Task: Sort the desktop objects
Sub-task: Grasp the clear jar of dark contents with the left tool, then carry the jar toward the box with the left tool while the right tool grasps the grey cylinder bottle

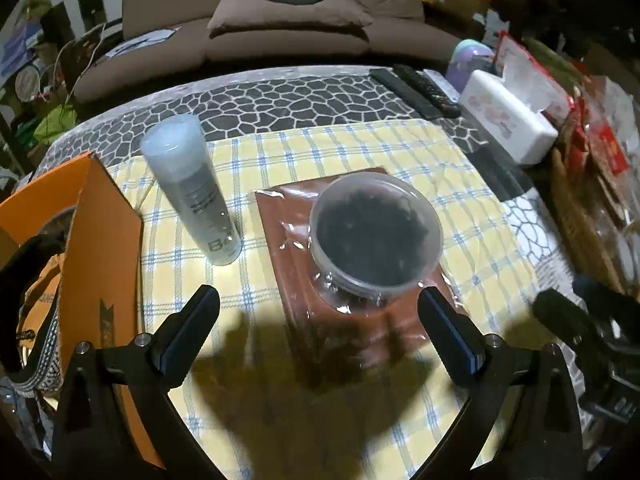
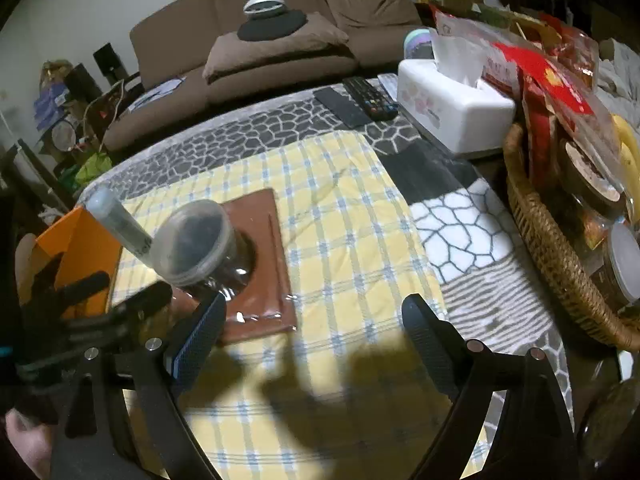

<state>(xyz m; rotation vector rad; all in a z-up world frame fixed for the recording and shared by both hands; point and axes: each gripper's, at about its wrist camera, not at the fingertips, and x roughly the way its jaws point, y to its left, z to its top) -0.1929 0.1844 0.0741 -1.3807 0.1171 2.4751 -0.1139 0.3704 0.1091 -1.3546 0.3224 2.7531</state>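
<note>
At the far left of the table stands an orange box [image 1: 100,240], its flap raised, with a patterned strap [image 1: 42,344] hanging beside it. Just right of it, on the yellow checked cloth [image 1: 360,148], a tall grey spray can [image 1: 192,192] with a pale cap stands upright. Further right lies a flat brown packet [image 1: 384,320] in clear wrap, and on it sits a round clear plastic tub [image 1: 376,232] of dark contents, lid on. The left gripper [image 1: 319,304] hovers over the cloth with its jaws wide apart and nothing between them; the tub lies just ahead of the gap, nearer the right-hand fingertip, while the can stands ahead and to the left of the left-hand fingertip. Its shadow falls on the cloth below. In the right wrist view the right gripper [image 2: 314,314] is likewise spread wide and empty over bare checked cloth; the tub [image 2: 192,244] and brown packet [image 2: 260,264] lie ahead and to its left, beyond the left-hand finger, with the other gripper's black frame low at that side. Toward the right stand two remote controls [image 2: 360,100], a white tissue box [image 2: 452,108] and, at the edge, a wicker basket [image 2: 552,248] heaped with red packets.
</note>
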